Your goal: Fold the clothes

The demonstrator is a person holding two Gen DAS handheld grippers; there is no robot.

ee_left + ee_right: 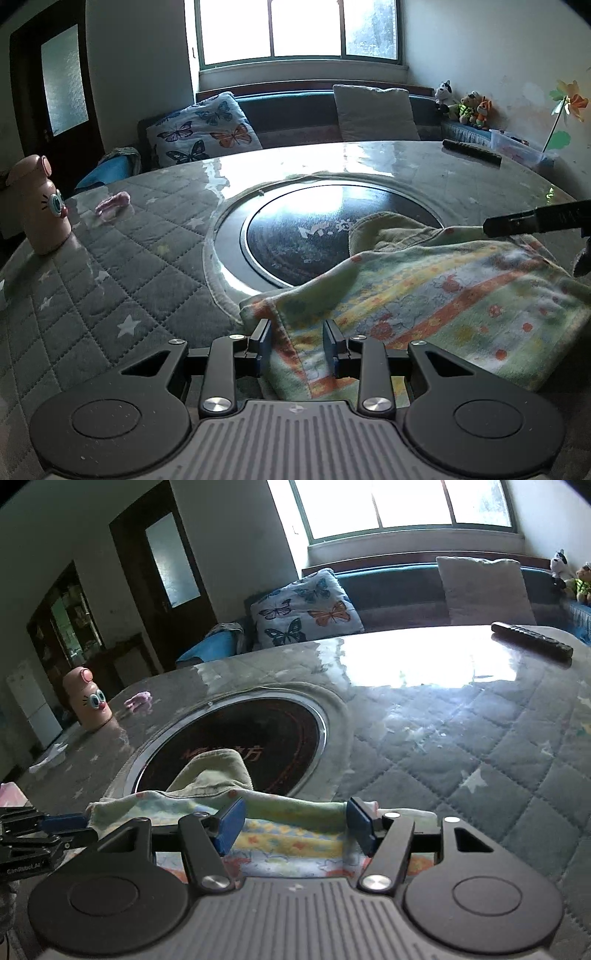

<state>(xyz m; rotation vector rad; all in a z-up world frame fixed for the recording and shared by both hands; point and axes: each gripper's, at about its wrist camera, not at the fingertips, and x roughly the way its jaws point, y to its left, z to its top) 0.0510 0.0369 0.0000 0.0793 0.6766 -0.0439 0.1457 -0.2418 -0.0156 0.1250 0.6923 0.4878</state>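
Garment, striped pastel print, lies lower right of the left wrist view, overlapping the round hob. Left gripper low, level, jaws apart astride its near edge. Right gripper likewise, spread wide over cloth.

- Left wrist cam: low over table, close, looks fwd toward window.
- Right wrist cam: same low height, angled slightly left.
- Shared: round inset, sofa, garment.
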